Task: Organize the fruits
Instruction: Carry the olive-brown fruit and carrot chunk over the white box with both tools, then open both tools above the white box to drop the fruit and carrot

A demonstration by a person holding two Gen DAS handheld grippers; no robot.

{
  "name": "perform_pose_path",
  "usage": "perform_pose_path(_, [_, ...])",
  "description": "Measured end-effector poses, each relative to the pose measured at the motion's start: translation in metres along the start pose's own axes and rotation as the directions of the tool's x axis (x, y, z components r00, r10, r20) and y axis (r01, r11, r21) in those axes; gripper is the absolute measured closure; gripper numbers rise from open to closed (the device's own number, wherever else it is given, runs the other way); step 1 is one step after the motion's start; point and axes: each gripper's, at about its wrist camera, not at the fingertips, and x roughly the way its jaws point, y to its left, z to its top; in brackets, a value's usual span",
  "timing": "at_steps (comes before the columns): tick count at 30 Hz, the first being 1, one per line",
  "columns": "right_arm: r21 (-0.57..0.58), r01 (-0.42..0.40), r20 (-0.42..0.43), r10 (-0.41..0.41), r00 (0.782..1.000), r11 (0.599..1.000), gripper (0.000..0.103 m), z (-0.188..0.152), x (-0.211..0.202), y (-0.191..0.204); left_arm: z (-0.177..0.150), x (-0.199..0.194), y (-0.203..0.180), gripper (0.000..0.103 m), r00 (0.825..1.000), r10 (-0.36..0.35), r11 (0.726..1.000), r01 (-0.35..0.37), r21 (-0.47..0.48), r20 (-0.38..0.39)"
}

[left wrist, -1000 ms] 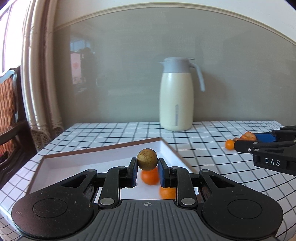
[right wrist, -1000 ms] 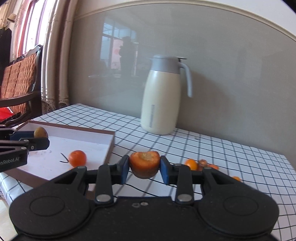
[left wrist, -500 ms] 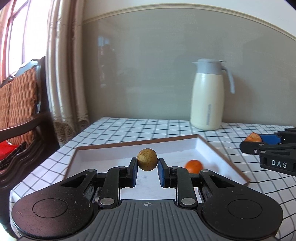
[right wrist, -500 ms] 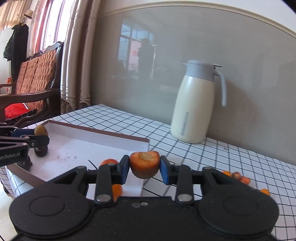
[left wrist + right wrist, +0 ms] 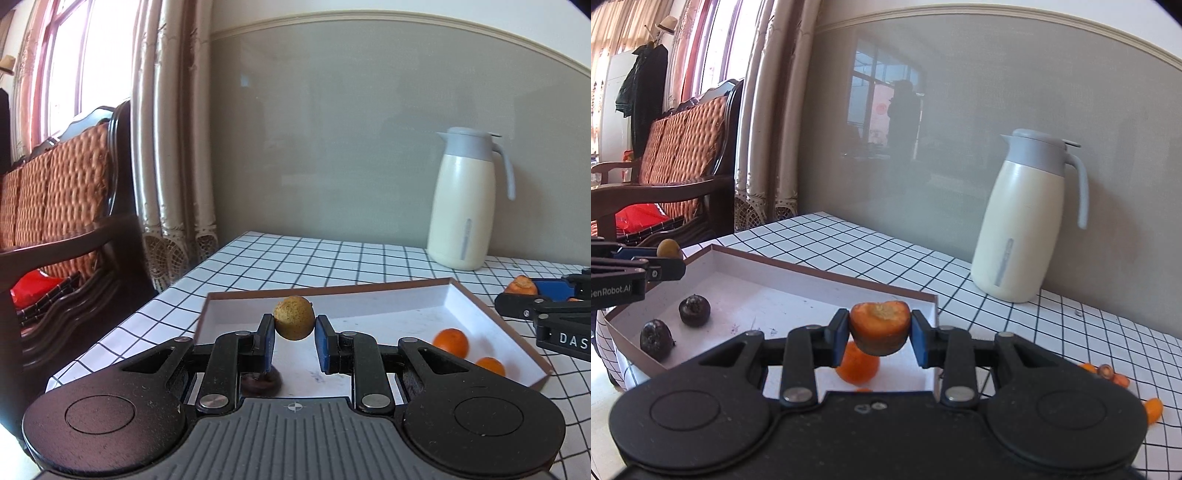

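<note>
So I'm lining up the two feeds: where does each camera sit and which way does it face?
Left wrist: on the left gripper, looking along its fingers across the white brown-rimmed tray; it holds a speckled yellow-brown round fruit.
Right wrist: on the right gripper, holding an orange cut fruit, facing the tray's right end.
Shared: tray, cream thermos jug, each other's gripper.

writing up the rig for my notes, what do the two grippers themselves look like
Both look alike: the left gripper and right gripper have matte black bodies with two round discs, a ribbed grey panel on the left one, black linkage arms with silver pivot screws, and blue pads on the fingers. White lettering shows on their sides: "DAS" on the right, "enRobot.AI" on the left. No cables or sleeves show.
</note>
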Motion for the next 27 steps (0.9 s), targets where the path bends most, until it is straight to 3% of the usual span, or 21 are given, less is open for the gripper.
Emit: perform_pose_path(27, [0.049,-0.018,-0.045,0.02,0.999,0.999,0.077,0.021,0.072,0.001,0.017,0.073,0.033,0.08,0.998,0.048,0.999,-0.049,-0.024,-0.049])
